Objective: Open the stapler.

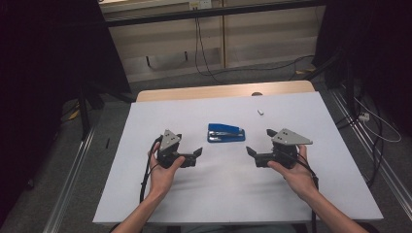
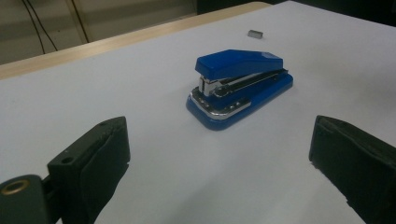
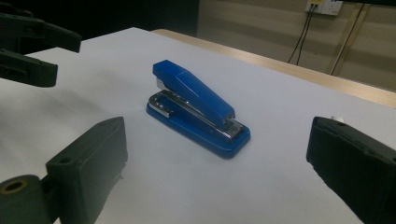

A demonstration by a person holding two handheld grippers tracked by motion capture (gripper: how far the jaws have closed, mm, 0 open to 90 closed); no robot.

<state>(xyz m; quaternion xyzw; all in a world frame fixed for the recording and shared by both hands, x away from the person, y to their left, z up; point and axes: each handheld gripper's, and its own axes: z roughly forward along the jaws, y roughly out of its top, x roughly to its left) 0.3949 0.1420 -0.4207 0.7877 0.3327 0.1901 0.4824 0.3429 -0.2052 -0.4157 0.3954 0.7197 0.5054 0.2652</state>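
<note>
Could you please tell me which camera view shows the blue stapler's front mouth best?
The left gripper view: the stapler faces the camera, its metal mouth plain. The right gripper view shows its side and hinge end; the high view shows a small top.

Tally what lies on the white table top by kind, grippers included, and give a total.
Blue stapler: 1
Small grey metal piece: 1
Hand-held grippers: 2, left gripper and right gripper, both with jaws open
Total: 4
</note>
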